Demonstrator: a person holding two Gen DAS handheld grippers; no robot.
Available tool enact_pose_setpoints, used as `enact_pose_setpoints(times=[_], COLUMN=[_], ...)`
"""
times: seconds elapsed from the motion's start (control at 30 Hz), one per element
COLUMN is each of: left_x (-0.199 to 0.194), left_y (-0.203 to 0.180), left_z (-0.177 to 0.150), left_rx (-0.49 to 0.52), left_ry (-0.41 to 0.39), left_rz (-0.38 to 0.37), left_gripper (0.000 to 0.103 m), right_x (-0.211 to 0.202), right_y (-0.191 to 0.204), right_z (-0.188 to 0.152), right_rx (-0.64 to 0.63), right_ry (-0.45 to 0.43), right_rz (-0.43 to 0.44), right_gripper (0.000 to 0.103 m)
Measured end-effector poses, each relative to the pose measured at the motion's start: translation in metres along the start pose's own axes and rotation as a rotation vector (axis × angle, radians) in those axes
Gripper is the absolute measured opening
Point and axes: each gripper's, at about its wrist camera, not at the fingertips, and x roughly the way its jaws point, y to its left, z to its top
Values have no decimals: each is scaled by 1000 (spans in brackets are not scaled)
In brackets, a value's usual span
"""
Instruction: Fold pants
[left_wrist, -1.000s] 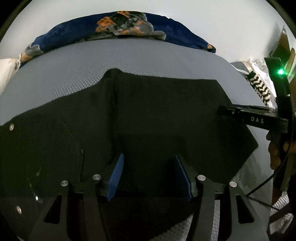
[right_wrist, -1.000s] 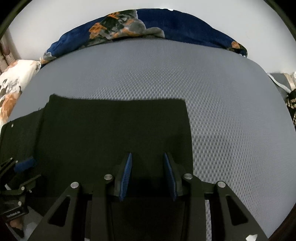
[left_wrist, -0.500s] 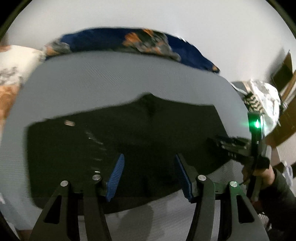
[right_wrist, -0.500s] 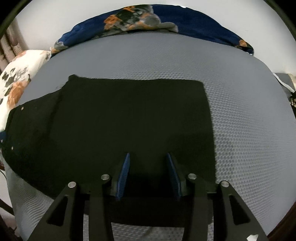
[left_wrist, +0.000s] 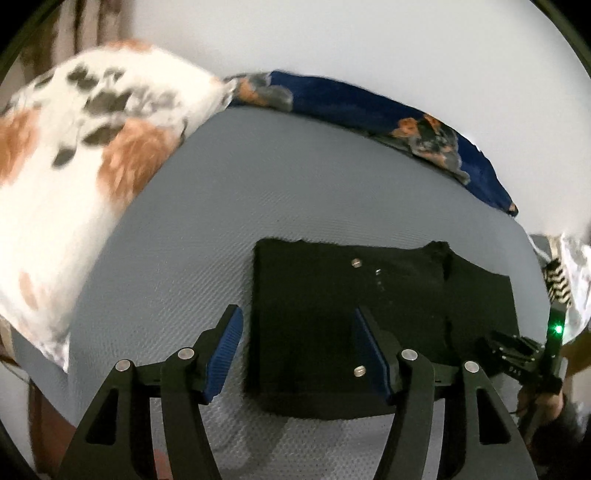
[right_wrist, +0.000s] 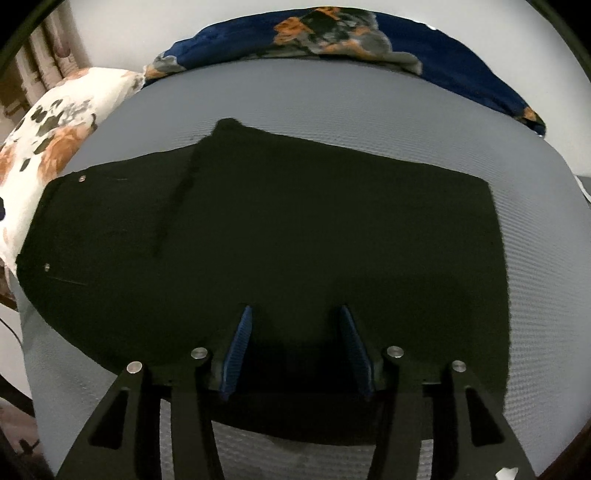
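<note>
Black pants (right_wrist: 295, 236) lie folded flat on the grey bed (right_wrist: 332, 103); they also show in the left wrist view (left_wrist: 351, 302), with metal rivets near the waist end. My left gripper (left_wrist: 297, 354) is open and empty, held above the left edge of the pants. My right gripper (right_wrist: 295, 350) is open and empty above the near edge of the pants. The right gripper also shows at the far right of the left wrist view (left_wrist: 517, 350), beside the pants.
A white floral pillow (left_wrist: 74, 155) lies at the left of the bed. A dark blue patterned blanket (right_wrist: 332, 33) runs along the far edge by the white wall. A striped cloth (left_wrist: 557, 284) lies off the bed's right side.
Both grippers have pulled back and up from the pants, open and empty throughout. The left view has swung left, bringing the floral pillow into sight; the pants lie still.
</note>
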Motion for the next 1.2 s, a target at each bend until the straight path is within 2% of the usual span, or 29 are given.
enact_pose_setpoints(times=[0.13,0.33,0.5,0.6,0.7,0.93,1.1,1.2], left_x=[14,45,65,72,84,90,96,97], left_y=[26,55,66,68,71,79,85,87], left_z=[-3,-13,-23,-26,-30,-31,-33,-30], left_rx=[-83,-207,-246,-258,-288,-312,-357,-348], left_ry=[70,182,239,262,324,333,332,329], left_rz=[-73,-215,-258,-314,-377,-484,-589,-616], left_gripper=[62,62,62,62,62,63,65,65], right_x=[3,7,9,11,13,17,17,18], right_y=[12,15,19,22,26,35,34,35], right_z=[6,15,16,19,22,24,24,24], right_rx=[16,107,108,102,101,78,87,82], right_ry=[20,63,76,80,84,88,89,94], right_rz=[83,253,239,222,206,174,161,155], right_gripper=[57,60,61,62,65,73,73,73])
